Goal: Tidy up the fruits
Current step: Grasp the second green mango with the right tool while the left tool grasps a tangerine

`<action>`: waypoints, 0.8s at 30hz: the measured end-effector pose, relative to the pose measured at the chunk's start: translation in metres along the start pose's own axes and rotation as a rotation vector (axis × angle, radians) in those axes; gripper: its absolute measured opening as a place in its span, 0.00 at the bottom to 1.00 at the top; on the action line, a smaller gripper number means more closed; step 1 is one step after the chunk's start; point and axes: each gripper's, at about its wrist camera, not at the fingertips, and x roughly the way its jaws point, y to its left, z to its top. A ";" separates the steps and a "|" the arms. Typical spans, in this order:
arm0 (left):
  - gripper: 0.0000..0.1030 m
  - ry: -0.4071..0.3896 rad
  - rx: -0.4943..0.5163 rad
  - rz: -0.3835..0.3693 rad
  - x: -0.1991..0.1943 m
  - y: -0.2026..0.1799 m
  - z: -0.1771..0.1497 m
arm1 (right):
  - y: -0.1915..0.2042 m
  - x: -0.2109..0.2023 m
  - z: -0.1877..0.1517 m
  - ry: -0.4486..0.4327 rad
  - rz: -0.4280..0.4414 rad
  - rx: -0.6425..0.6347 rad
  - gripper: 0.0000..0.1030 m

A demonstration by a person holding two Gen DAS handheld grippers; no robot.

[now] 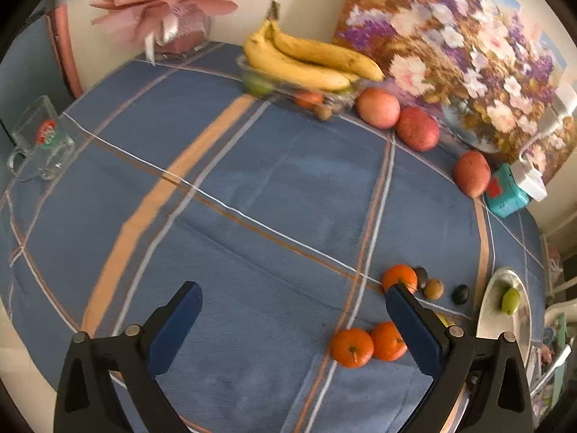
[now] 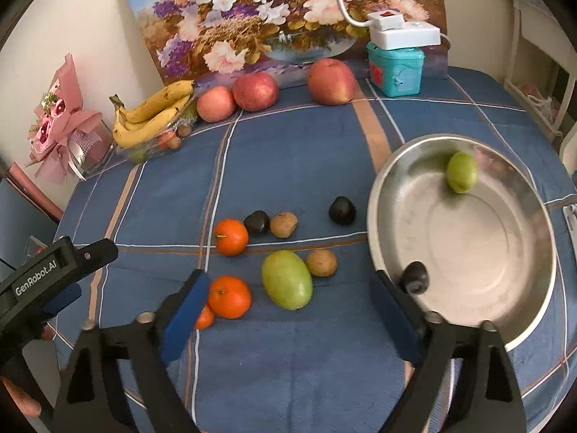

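Observation:
My right gripper (image 2: 290,276) hangs open over the blue checked tablecloth, and a green mango (image 2: 286,279) lies on the cloth in the gap between its fingers, untouched. Around the mango lie oranges (image 2: 230,237), two brown fruits (image 2: 321,262) and two dark fruits (image 2: 342,210). To the right, a steel bowl (image 2: 468,310) holds a small green fruit (image 2: 462,172) and a dark fruit (image 2: 414,277). My left gripper (image 1: 293,288) is open and empty, with two oranges (image 1: 351,347) beside its right finger. In the right wrist view the left gripper (image 2: 61,263) shows at the left edge.
Three red apples (image 2: 255,91) and a glass dish with bananas (image 2: 155,113) sit at the back before a flower painting (image 2: 281,18). A teal box (image 2: 395,68) carries a white device. A pink bouquet (image 1: 162,3) and a glass mug (image 1: 39,148) stand far left.

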 end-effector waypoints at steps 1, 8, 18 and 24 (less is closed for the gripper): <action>1.00 0.017 0.005 -0.014 0.004 -0.003 -0.001 | 0.001 0.003 0.000 0.006 -0.003 -0.002 0.76; 1.00 0.136 0.018 -0.045 0.031 -0.015 -0.010 | -0.005 0.027 -0.003 0.066 -0.009 0.031 0.59; 0.92 0.247 -0.046 -0.081 0.057 -0.020 -0.019 | -0.007 0.050 -0.005 0.106 -0.011 0.040 0.55; 0.79 0.266 -0.061 -0.107 0.062 -0.025 -0.019 | -0.002 0.059 -0.004 0.120 -0.008 0.029 0.50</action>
